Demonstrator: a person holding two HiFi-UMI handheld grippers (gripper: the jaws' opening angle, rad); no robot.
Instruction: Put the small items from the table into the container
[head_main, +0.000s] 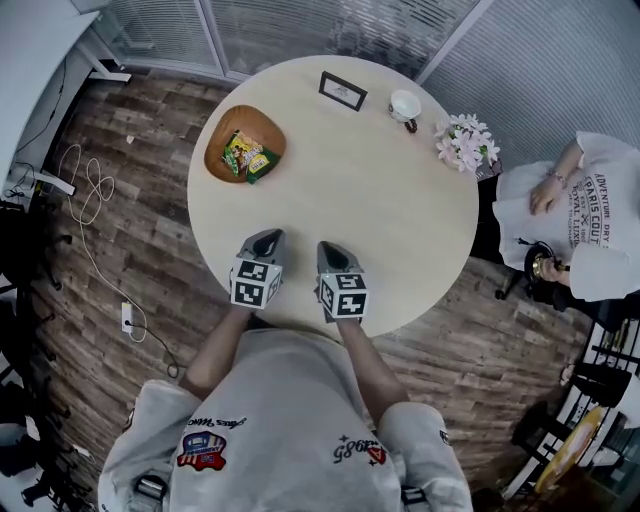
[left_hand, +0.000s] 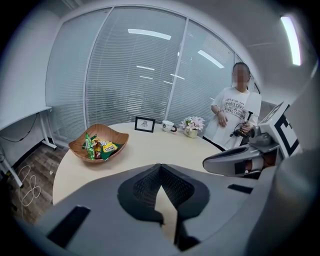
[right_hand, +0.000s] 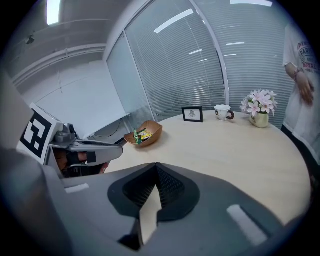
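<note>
Office meeting room, blind-covered glass partitions (left_hand: 135, 80), round table (head_main: 340, 190), white desk (head_main: 30, 60), wood-plank floor (head_main: 130, 270)

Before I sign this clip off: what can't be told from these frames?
Number of packets in the wooden bowl: head view, too small, overlapping.
Print in the picture frame: too small in every view.
Near edge of the table: head view, under the left gripper and right gripper.
Part of the bystander: cut off by the head view's right edge.

Pale beige round table (head_main: 400, 210); orange-brown wooden bowl (head_main: 222, 130) holding green, yellow and red snack packets (head_main: 246, 157). Grey left gripper (head_main: 268, 238) and right gripper (head_main: 330, 250), each with a black-and-white square-marked cube (head_main: 256, 283). Pink flowers (head_main: 466, 140). Dark brown plank floor (head_main: 130, 250).
</note>
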